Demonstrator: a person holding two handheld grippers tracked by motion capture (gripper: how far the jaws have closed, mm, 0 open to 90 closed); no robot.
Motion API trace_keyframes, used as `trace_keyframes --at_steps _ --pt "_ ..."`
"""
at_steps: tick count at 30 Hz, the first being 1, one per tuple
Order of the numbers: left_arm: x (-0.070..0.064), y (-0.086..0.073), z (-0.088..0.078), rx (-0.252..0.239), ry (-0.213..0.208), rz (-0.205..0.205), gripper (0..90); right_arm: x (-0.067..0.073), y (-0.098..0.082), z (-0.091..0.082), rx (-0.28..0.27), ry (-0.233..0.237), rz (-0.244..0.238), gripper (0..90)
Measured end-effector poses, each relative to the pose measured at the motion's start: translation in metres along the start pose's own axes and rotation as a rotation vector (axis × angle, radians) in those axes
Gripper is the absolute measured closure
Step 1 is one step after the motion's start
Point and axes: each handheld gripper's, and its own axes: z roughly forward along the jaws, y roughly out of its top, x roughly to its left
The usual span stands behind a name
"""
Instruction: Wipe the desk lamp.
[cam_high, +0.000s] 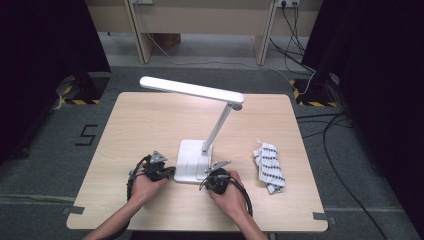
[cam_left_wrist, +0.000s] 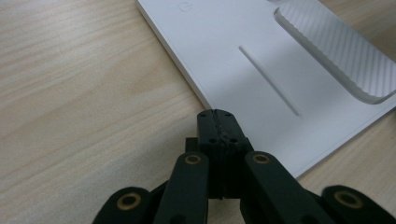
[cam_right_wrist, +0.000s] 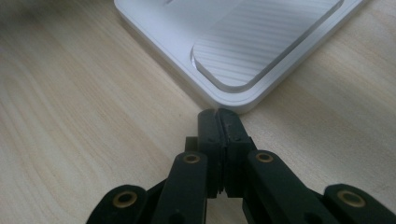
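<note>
Standing at the middle of the light wooden table (cam_high: 150, 120), the white plastic desk lamp (cam_high: 192, 160) rests on its flat rectangular base, slightly nearer the person's edge than the far edge. A slim white arm rises from the right rear of the base and tilts to the right, ending at a hinge from which the long, lit lamp head (cam_high: 190, 90) extends leftward over the tabletop. In the left gripper view the base (cam_left_wrist: 261, 60) shows a narrow straight groove, a faint power symbol near one edge, and a ribbed raised pad at the upper right.

The black left gripper (cam_high: 167, 172) lies just beside the left edge of the base; its jaws are pressed together with nothing between them, and their tips (cam_left_wrist: 215, 114) sit at the rim of the base. The black right gripper (cam_high: 216, 176) sits at the near right corner of the base, jaws likewise together and empty, tips (cam_right_wrist: 218, 114) just short of the rounded corner; contact cannot be confirmed. Each gripper is held in one hand, with forearms entering from the near edge.

A folded white cloth with dark dotted stripes (cam_high: 269, 166) lies on the table to the right of the lamp, well apart from both grippers.
</note>
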Motion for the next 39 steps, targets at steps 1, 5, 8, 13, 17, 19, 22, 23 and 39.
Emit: trace_keyframes --at_steps 1,5,8,13,17,19,22,23,39 --pt "0.0 0.0 0.0 0.0 -0.002 0.001 89.7 -0.001 0.0 0.0 0.0 -0.002 -0.001 89.0" --pt "-0.002 0.0 0.0 0.003 -0.003 0.003 89.7 -0.002 -0.001 -0.001 0.0 -0.007 0.002 88.7" --pt "-0.003 -0.001 -0.001 0.006 -0.005 0.011 89.7 -0.002 -0.001 -0.001 0.002 -0.011 0.005 88.6" --pt "-0.005 -0.001 -0.001 0.002 -0.007 0.011 89.6 -0.003 -0.002 -0.002 0.0 -0.013 0.006 88.5" --pt "-0.004 -0.002 -0.001 0.001 -0.008 0.009 89.0 -0.003 -0.002 -0.002 -0.003 -0.015 0.008 87.4" --pt "-0.003 -0.002 -0.003 -0.015 -0.007 0.002 87.3 -0.004 -0.002 -0.004 -0.013 -0.017 0.006 85.8" --pt "0.002 -0.002 -0.01 -0.062 -0.003 0.021 84.4 -0.007 -0.004 -0.011 -0.047 -0.043 0.007 82.0" --pt "0.003 -0.003 -0.013 -0.073 0.009 0.022 82.7 -0.009 -0.005 -0.014 -0.058 -0.056 0.008 80.6" --pt "0.02 -0.025 -0.05 -0.183 0.014 0.056 59.9 -0.045 -0.049 -0.06 -0.262 -0.18 0.092 67.1"
